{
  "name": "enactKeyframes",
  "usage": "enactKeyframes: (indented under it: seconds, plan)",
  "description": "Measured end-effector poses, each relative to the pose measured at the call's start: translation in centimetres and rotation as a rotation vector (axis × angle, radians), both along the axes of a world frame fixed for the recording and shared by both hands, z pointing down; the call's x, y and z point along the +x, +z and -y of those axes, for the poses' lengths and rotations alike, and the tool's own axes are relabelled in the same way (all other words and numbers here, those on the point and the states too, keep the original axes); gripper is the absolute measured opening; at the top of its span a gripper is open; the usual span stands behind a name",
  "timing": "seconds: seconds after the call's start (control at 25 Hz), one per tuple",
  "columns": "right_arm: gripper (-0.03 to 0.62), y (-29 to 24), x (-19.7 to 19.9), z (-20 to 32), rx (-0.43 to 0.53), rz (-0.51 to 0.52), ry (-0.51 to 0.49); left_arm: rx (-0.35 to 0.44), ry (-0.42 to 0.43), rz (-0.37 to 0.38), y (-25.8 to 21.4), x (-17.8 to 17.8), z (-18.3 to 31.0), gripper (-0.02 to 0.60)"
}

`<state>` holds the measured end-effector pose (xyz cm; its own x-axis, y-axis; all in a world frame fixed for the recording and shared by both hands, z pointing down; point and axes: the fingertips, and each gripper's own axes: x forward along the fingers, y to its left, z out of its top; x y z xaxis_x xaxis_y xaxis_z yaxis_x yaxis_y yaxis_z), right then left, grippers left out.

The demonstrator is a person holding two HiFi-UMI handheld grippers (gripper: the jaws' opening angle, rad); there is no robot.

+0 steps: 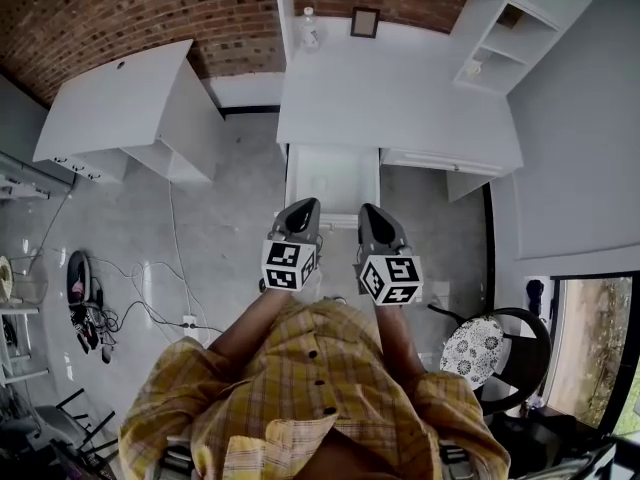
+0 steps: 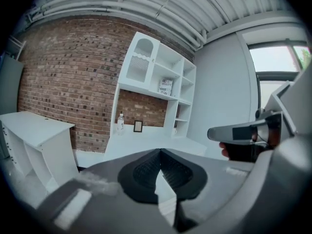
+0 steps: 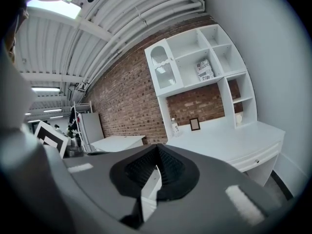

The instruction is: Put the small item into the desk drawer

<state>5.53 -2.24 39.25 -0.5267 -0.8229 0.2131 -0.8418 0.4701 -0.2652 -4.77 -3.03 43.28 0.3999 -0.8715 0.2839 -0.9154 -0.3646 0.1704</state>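
The left gripper (image 2: pixel 159 156) is clenched: its two black ribbed rubber pads meet at the tips, with nothing between them. Only a narrow wedge of white desk shows below the tips. The right gripper (image 3: pixel 156 152) is clenched the same way, ribbed pads tip to tip and empty. Both have smooth grey plastic shells, and each carries a cube with black-and-white square markers at the back. In the head view they sit side by side, pointing at the desk (image 1: pixel 400 98).

The drawer (image 1: pixel 332 173) stands pulled out from the desk's front, a shallow white box. Its near edge is covered by the two grippers, and its inside reads as plain white. The small item cannot be made out in any view, in the drawer or on the desk.

The desk top is flat, matt white. At its back edge, against the rough red brick wall (image 1: pixel 120 8), stand a clear bottle (image 1: pixel 309 30) and a small dark picture frame (image 1: pixel 364 22). White open shelves (image 1: pixel 520 28) rise at the desk's right end, cut off by the picture's edge. Left of the desk is a second white table (image 1: pixel 120 103). To the desk's right front stands a round chair (image 1: pixel 478 348) with a patterned seat. The person's arms are hidden by a yellow checked shirt (image 1: pixel 310 378).
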Motion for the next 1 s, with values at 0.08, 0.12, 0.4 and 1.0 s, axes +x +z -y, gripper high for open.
enactKeyframes:
  seconds: [0.08, 0.12, 0.4, 1.0]
  plan:
    - [-0.003, -0.5, 0.0, -0.5, 0.012, 0.001, -0.003, 0.018, 0.0, 0.004, -0.7, 0.2, -0.8, 0.003]
    - [-0.003, -0.6, 0.0, -0.7, 0.017, 0.001, -0.004, 0.025, 0.0, 0.006, -1.0, 0.2, -1.2, 0.003]
    - [-0.003, -1.6, 0.5, -1.9, 0.042, 0.008, -0.011, 0.067, -0.003, 0.018, -2.5, 0.7, -3.3, 0.003]
    - [-0.003, -1.9, 1.7, -4.7, 0.059, -0.001, -0.024, 0.108, -0.024, 0.033, -4.0, 1.7, -6.1, 0.003]
